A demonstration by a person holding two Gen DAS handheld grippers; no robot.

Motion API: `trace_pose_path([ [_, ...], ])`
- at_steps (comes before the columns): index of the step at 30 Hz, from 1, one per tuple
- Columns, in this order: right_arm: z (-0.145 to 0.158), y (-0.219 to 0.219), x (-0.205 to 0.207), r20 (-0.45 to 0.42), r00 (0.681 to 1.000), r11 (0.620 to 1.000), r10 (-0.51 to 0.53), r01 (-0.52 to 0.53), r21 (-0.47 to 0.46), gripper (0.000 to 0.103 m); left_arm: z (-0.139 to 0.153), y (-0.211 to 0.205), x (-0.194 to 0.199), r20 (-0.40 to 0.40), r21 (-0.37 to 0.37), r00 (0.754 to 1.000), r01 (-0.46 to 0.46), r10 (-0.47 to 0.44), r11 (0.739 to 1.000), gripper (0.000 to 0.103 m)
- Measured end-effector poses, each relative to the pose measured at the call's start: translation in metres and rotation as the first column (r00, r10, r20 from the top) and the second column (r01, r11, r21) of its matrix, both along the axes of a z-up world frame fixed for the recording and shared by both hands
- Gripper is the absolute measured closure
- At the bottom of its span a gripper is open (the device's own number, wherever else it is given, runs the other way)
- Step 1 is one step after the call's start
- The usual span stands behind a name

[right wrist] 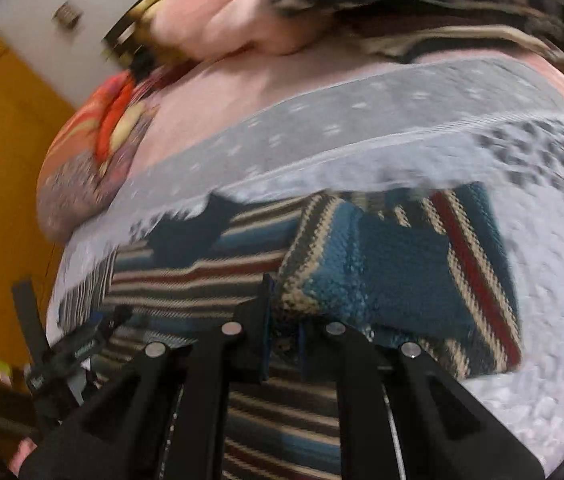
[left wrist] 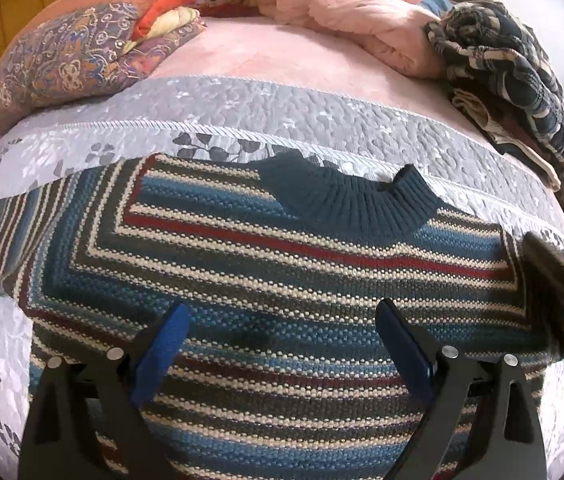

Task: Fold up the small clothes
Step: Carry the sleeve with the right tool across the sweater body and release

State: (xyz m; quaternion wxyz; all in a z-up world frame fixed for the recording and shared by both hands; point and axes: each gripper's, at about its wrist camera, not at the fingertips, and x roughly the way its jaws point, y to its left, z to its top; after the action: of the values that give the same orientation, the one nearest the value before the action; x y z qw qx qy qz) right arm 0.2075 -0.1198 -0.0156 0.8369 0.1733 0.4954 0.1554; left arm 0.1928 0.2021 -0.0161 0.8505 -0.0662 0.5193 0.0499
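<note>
Striped sweater (left wrist: pixel 265 280) flat on grey quilted bedspread (left wrist: pixel 241 108), teal collar (left wrist: pixel 358 200) away from camera. Left gripper (left wrist: pixel 282 320) spread wide over the chest, gripping nothing. Right gripper (right wrist: pixel 282 332) pinched onto right sleeve (right wrist: pixel 394 272), sleeve folded inward. Right view blurred. No readable labels or text.

The left wrist view sits close above the striped knitted sweater (left wrist: pixel 265 280), facing along its open blue-padded fingers (left wrist: pixel 169 332) toward the far edge of the grey quilted bedspread (left wrist: pixel 322 116). The right wrist view, blurred and tilted, looks from near the bedspread's right edge across the same sweater (right wrist: pixel 382 280). Both views share the folded orange patterned quilt (left wrist: pixel 81 40) at the far left corner.
</note>
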Motion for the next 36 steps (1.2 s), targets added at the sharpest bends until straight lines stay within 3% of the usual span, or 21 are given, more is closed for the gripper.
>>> trace_pose_path([
  [6,-0.024,0.056,-0.002,-0.033,0.992,0.991,0.124,-0.126,-0.056,0.094,0.001,0.001,0.002,-0.005,-0.031,1.000,0.014,-0.014,0.999,0.008],
  [15,-0.074,0.079,-0.007,-0.132,0.975,0.977,0.179,-0.192,-0.096,0.090,-0.005,-0.015,0.005,-0.042,-0.105,0.997,0.055,-0.060,0.993,0.008],
  [19,-0.062,0.069,-0.015,-0.143,0.948,0.954,0.284,-0.294,-0.052,0.082,-0.009,-0.034,0.005,-0.060,-0.167,0.992,0.097,-0.109,0.981,0.009],
  [22,-0.034,0.041,-0.023,-0.108,0.944,0.949,0.313,-0.316,-0.013,0.077,-0.013,-0.054,0.005,-0.077,-0.237,0.985,0.134,-0.156,0.962,0.009],
  [25,-0.011,-0.006,-0.021,-0.051,0.980,0.975,0.193,-0.197,-0.098,0.069,-0.020,-0.080,0.007,-0.099,-0.341,0.972,0.168,-0.213,0.925,0.009],
  [30,-0.011,-0.085,-0.011,-0.072,0.997,0.999,-0.039,0.041,0.020,0.069,-0.038,-0.117,0.011,-0.146,-0.413,0.950,0.195,-0.276,0.890,0.010],
  [33,-0.019,-0.107,-0.014,-0.087,0.992,0.995,-0.095,0.097,0.025,0.069,-0.051,-0.132,0.013,-0.177,-0.465,0.939,0.183,-0.293,0.866,0.020],
  [36,-0.028,-0.119,-0.020,-0.105,0.987,0.992,-0.121,0.124,0.026,0.069,-0.055,-0.140,0.013,-0.163,-0.473,0.943,0.184,-0.291,0.861,0.033],
])
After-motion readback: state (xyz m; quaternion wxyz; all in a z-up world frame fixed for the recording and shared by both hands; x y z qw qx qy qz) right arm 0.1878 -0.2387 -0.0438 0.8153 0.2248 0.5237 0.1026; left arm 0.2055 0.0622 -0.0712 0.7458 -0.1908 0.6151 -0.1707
